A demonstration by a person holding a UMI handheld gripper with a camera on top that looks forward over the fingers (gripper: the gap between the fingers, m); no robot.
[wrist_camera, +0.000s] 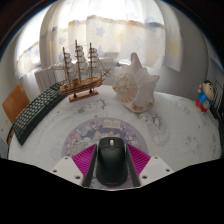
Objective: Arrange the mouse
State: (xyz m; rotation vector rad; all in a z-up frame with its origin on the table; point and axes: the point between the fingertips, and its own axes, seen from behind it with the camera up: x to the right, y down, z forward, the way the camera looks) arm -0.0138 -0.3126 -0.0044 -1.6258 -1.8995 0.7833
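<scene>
A black computer mouse (111, 163) sits between my two fingers, its front pointing away from me. Both pink pads (80, 157) press against its sides, so my gripper (111, 165) is shut on the mouse. It is held just above a round patterned mouse mat (100, 130) on the white table (180, 125). I cannot see the underside of the mouse or whether it touches the mat.
A black keyboard (35, 110) lies to the left of the mat. A model sailing ship (82, 70) stands beyond it, with a large seashell (134, 83) to its right. A small toy figure (207, 97) stands at the far right. Curtained windows are behind.
</scene>
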